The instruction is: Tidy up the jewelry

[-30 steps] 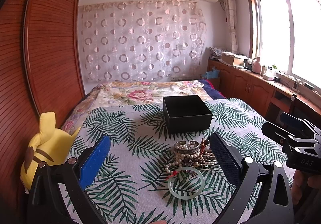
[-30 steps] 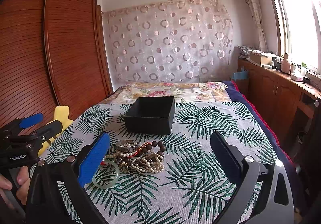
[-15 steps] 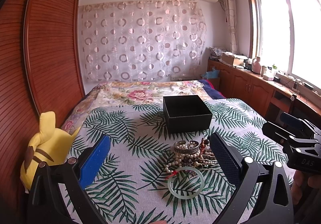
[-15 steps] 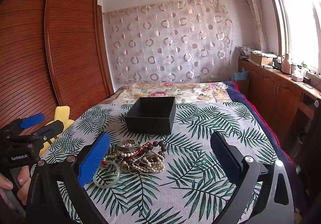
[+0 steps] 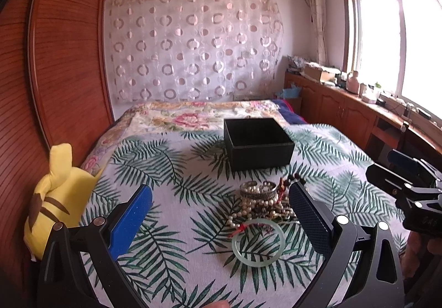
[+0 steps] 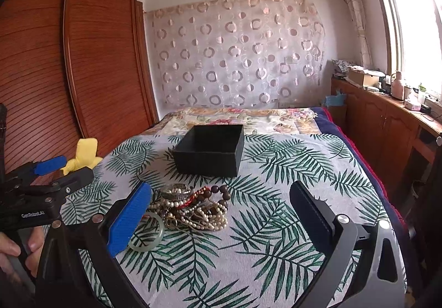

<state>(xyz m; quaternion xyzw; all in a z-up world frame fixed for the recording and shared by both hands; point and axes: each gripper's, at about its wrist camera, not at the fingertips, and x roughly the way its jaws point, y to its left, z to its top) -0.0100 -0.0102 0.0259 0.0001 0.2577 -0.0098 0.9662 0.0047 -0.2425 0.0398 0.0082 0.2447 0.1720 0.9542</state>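
Left wrist view: jewelry pile (image 5: 265, 201) w/ jade bangle (image 5: 258, 243) lies ahead between fingers of left gripper (image 5: 221, 207), spread wide, empty; right gripper (image 6: 221, 207) likewise wide, empty.

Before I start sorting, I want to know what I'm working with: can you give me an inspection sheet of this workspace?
Surface: bed cover with green palm-leaf print, floral quilt beyond it.
Job's things: open black box, nothing visible inside it; jewelry pile of pearl strands, dark beads and a silver bangle in front of it; pale green bangle flat at the pile's near edge.
Clutter: yellow plush toy at the bed's left edge.
Grippers: left gripper open, above the bangle and holding nothing; right gripper open, empty.
Cables: some on the window counter, away from the bed.
Surroundings: wooden wardrobe, circle-pattern curtain, air conditioner, window.
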